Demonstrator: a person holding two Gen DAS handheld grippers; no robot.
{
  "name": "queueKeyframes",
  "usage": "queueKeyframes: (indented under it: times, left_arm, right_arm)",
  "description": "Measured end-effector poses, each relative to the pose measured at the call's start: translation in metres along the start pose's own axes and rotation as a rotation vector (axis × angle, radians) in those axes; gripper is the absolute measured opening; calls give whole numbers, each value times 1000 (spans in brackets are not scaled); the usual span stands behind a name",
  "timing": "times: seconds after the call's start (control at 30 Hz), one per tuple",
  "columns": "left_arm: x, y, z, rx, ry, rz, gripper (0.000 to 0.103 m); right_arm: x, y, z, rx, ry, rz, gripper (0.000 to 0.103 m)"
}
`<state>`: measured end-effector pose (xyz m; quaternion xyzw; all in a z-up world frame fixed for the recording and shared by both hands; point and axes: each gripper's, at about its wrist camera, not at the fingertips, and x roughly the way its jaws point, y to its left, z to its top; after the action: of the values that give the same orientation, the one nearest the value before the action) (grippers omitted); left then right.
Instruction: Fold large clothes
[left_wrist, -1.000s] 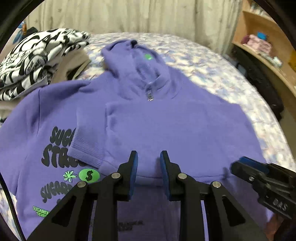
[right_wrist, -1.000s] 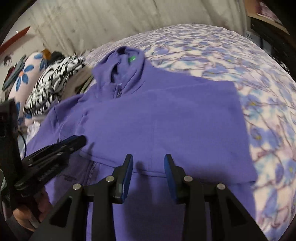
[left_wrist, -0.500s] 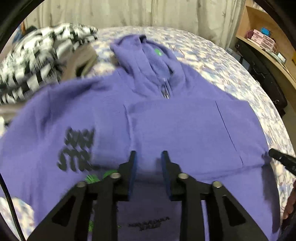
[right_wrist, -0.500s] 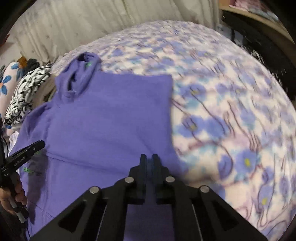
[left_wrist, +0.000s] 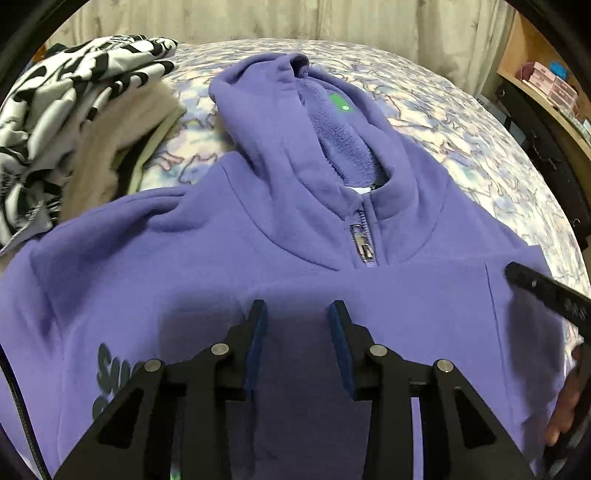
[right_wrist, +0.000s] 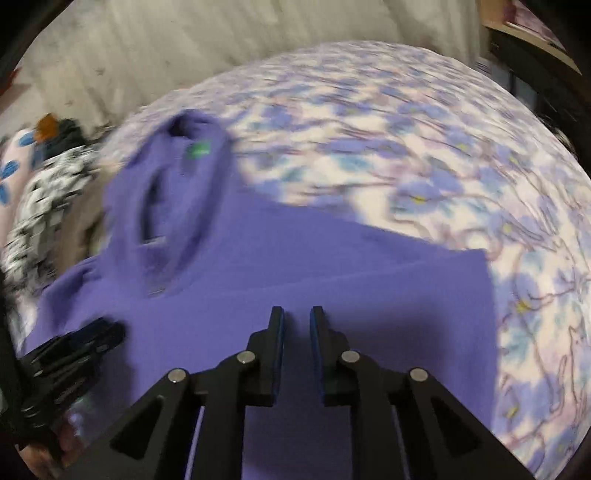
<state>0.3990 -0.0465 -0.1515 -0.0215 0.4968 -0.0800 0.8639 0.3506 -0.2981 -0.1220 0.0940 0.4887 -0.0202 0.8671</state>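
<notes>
Bedroom, bed against a curtained back wall, dim indoor light.
A bedspread with a blue and lilac flower print on white (left_wrist: 436, 110) covered the bed. Pale beige pleated curtains (left_wrist: 295, 18) hung along the far side. A light wooden shelf unit (left_wrist: 554, 85) stood at the right edge, holding pink boxes (left_wrist: 546, 75) and a small blue item, with dark furniture below it. A pink pillow with blue petal shapes (right_wrist: 14, 173) showed at far left in the blurred right wrist view.
</notes>
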Motion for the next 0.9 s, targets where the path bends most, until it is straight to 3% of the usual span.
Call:
queueKeyframes:
  times: [0.17,0.33,0.37,0.43,0.63,0.67,0.73,0.8,0.9]
  left_arm:
    - [1,4,1,21,-6,-32,34]
    - [-17,6,-6,24,4,-32,35]
    - [-24,5,-8,24,1,-9,37]
    - [-39,5,-12,30,-14,33,56]
    - [-100,17,-25,17,-72,64,68]
    - [-113,19,-29,19,-82,75,69]
    - [-133,22,-36,17,-97,82,72]
    - [-153,27,-45,7,-112,75,74]
    - [-178,29,-61,1,-122,69,77]
  right_arm:
    - [-9,-51,-3,105,8,32,7]
    - [-40,-37,-24,88,17,-7,12]
    - [-46,-34,-27,88,16,3,12]
    - [-62,-22,-36,84,5,23,12]
    - [-113,9,-59,65,-32,68,13]
    - [-119,13,-62,60,-35,67,15]
    - [-138,22,-69,49,-53,73,34]
    - [-157,29,-78,38,-81,75,44]
    - [-182,37,-92,19,-109,73,44]
